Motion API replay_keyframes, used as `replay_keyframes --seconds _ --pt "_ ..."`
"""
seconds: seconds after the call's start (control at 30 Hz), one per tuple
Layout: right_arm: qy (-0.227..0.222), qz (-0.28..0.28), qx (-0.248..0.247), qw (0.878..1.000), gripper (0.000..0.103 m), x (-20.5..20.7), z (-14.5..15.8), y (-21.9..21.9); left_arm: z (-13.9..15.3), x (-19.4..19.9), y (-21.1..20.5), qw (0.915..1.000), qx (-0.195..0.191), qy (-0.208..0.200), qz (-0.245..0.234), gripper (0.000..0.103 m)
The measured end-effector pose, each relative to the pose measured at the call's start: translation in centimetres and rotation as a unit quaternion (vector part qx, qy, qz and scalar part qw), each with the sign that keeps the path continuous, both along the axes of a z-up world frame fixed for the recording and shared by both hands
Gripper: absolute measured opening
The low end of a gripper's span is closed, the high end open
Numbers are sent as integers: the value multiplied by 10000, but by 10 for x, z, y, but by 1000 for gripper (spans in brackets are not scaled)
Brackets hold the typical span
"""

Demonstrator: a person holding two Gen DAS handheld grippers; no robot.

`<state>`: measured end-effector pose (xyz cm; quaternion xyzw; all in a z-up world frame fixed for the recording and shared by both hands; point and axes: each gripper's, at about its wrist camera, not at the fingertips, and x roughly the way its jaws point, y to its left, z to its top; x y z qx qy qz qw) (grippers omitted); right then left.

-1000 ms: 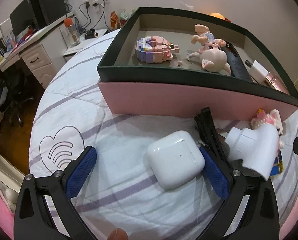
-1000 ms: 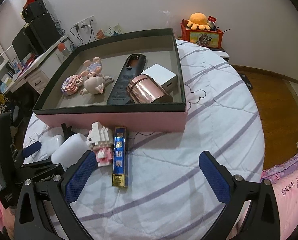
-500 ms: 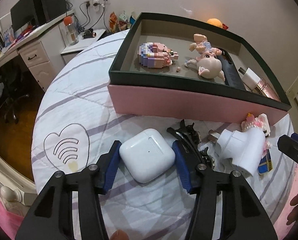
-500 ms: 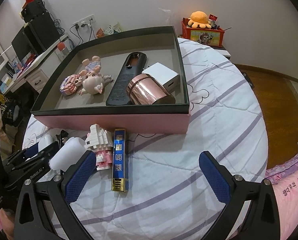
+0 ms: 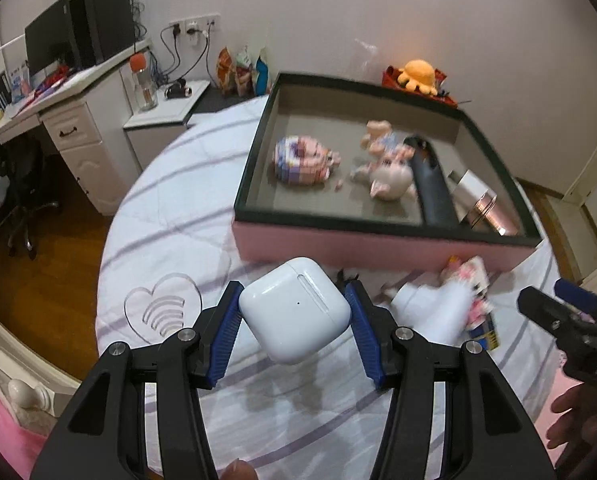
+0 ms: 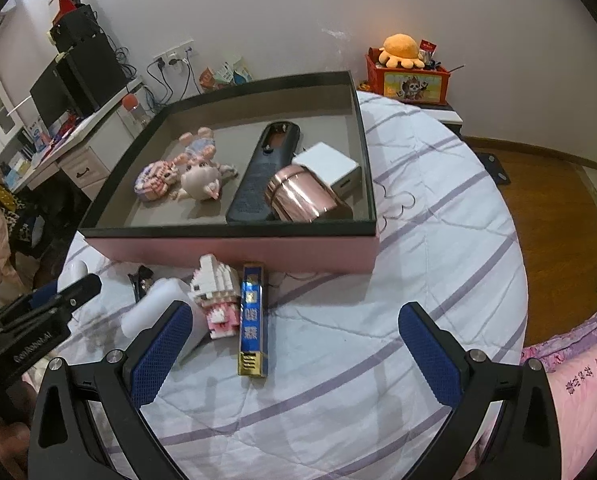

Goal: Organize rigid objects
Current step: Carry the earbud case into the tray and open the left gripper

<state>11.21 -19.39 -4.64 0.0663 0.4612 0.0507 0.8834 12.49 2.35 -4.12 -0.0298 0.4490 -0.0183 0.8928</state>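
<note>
The left gripper (image 5: 294, 312) has its jaws clamped on a white earbud case (image 5: 294, 310), one blue pad on each side. The case is clear of the bed (image 5: 170, 216) (its shadow lies on the striped cover below). Just right of it on the cover lie a black clip (image 6: 140, 280), a white plug (image 6: 162, 312), a pink-and-white block toy (image 6: 218, 296) and a blue-and-gold bar (image 6: 252, 320); the toy and the bar lie side by side, and they seem to touch, though the view is too soft to be sure.

Behind them stands a pink box (image 6: 234, 248) with a dark rim. Inside it, left to right: a block figure (image 6: 154, 180), a pig doll (image 6: 202, 180), a long black device (image 6: 264, 172), a rose-gold can (image 6: 302, 196) on its side and a white charger (image 6: 326, 170) just behind the can.

At the far right the right gripper (image 6: 294, 344) hangs above bare cover with its jaws wide apart and nothing between them.
</note>
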Motion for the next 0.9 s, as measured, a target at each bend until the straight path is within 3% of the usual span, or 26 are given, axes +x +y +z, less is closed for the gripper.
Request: replay_keyframes --seconds 0.4,0.63,0.9 --pt "-446 67 2 9990 103 36 32 3 45 46 -8 9986 -28 -509 -107 53" --pt "-516 -32 32 9987 103 61 34 -6 17 92 -19 9996 -45 -210 -196 53" --pt "-307 -152 0 9994 103 77 18 -15 -20 114 -32 9995 26 167 -267 54"
